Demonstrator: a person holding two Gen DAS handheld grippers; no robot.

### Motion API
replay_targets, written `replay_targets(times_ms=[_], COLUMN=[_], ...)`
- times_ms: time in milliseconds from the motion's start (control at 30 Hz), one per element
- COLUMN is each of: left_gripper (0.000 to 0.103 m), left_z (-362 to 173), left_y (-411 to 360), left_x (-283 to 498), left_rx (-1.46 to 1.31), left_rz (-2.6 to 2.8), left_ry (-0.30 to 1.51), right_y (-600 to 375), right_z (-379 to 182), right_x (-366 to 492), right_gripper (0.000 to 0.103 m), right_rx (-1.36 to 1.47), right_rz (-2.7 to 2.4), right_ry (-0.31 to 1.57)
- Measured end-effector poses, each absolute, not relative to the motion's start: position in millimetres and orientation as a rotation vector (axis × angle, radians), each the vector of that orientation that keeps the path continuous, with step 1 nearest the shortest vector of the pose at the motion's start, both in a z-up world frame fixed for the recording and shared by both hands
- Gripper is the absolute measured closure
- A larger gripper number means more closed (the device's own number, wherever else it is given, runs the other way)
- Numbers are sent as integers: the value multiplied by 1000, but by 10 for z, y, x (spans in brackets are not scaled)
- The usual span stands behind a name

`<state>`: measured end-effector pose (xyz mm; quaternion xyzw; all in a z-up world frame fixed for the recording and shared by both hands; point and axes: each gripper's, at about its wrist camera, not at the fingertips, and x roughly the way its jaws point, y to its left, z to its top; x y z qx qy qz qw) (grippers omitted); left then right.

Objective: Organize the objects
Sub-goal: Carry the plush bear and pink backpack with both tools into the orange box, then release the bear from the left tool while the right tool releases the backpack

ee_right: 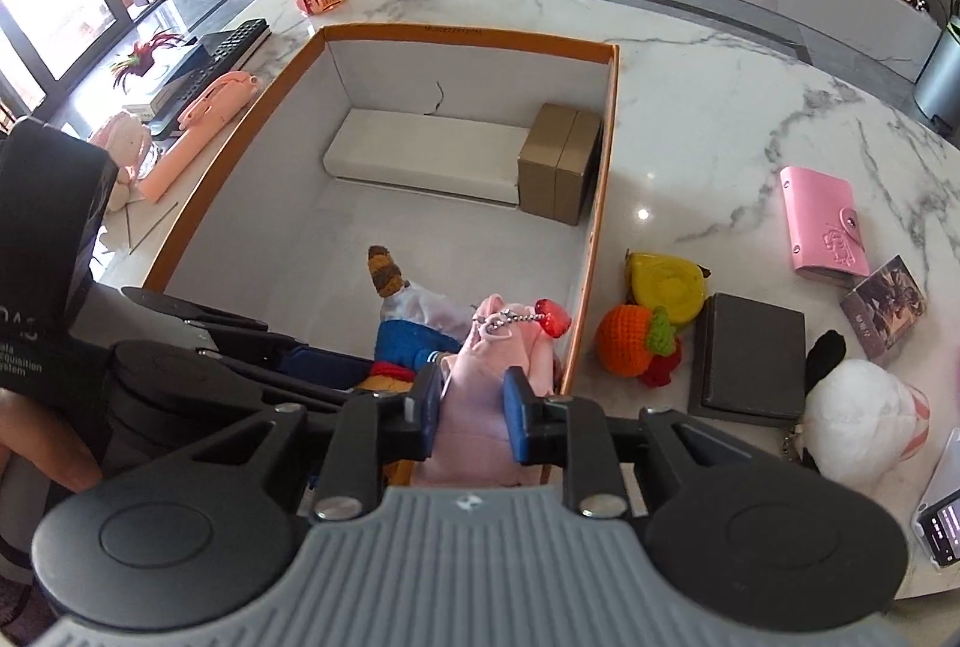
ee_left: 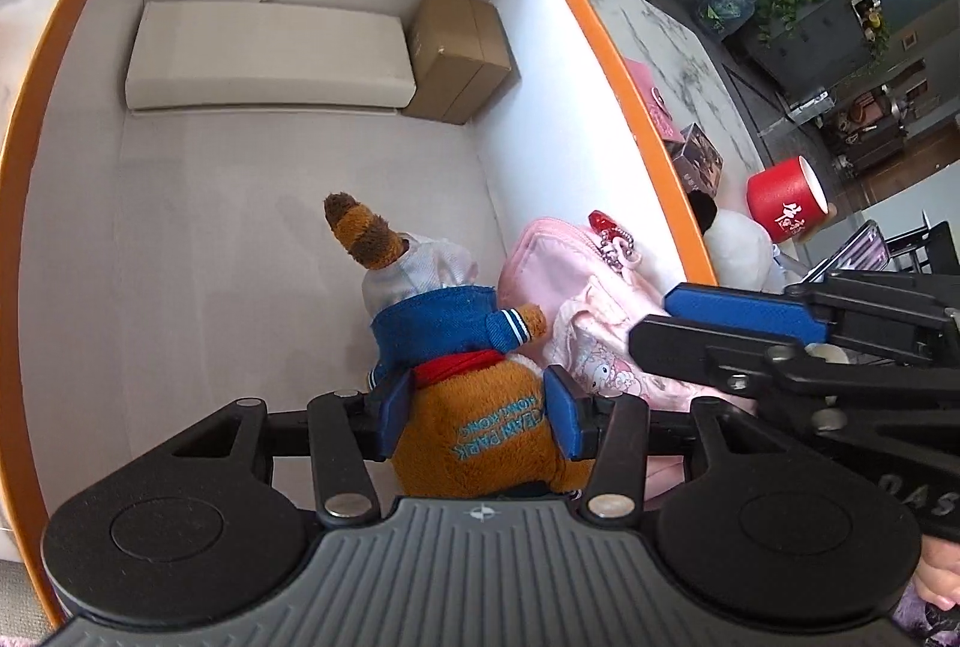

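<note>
Marble table (ee_right: pixel 690 65) carries an orange-rimmed box (ee_right: pixel 607 155), white inside; all positions below given relative to this box.

Inside, against the far wall: long white block (ee_right: pixel 420 155), long axis along that wall, with a brown carton (ee_right: pixel 561 161) touching its right end.

Inside, near right corner: plush toy (ee_left: pixel 456 347) in blue jacket, long axis running near-to-far, striped tail end pointing toward the far wall. Left gripper (ee_left: pixel 477 407) jaws closed against its brown body on both sides.

Just right of the plush, touching it, against the right wall: pink pouch (ee_right: pixel 480 395), long axis also near-to-far, red heart charm (ee_right: pixel 552 317) at its far end. Right gripper (ee_right: pixel 471 407) jaws pinched on the pouch.

Outside, right of the box: dark wallet (ee_right: pixel 750 359), crochet orange (ee_right: pixel 624 341), pink card holder (ee_right: pixel 825 221).
</note>
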<state>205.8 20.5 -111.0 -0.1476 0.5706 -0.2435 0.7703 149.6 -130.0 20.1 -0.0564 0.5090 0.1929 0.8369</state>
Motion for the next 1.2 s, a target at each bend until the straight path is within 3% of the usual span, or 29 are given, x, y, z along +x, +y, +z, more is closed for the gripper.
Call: replay_targets(times_ms=[367, 433, 467, 500, 767, 1200], left_gripper=[47, 47, 47, 47, 47, 39], left_z=[-1141, -1132, -1132, -1137, -1177, -1146], left_y=[267, 260, 261, 265, 254, 155], left_x=[2126, 2121, 2118, 2118, 2155, 2147], left_rx=[-379, -372, -375, -386, -404, -298], left_rz=[-526, -519, -517, -517, -518, -513], left_ry=[1275, 1267, 1260, 1254, 1273, 1290], right_y=[-1315, -1278, -1256, -1225, -1189, -1285], right_z=[421, 438, 432, 416, 3, 154], right_x=[1341, 1304, 1289, 1264, 1323, 1251], right_gripper=[78, 85, 96, 98, 98, 93], right_rx=[-226, -271, -286, -314, -345, -254], right_rz=[491, 513, 525, 540, 532, 509], right_ry=[1077, 1086, 1092, 1084, 1184, 1132])
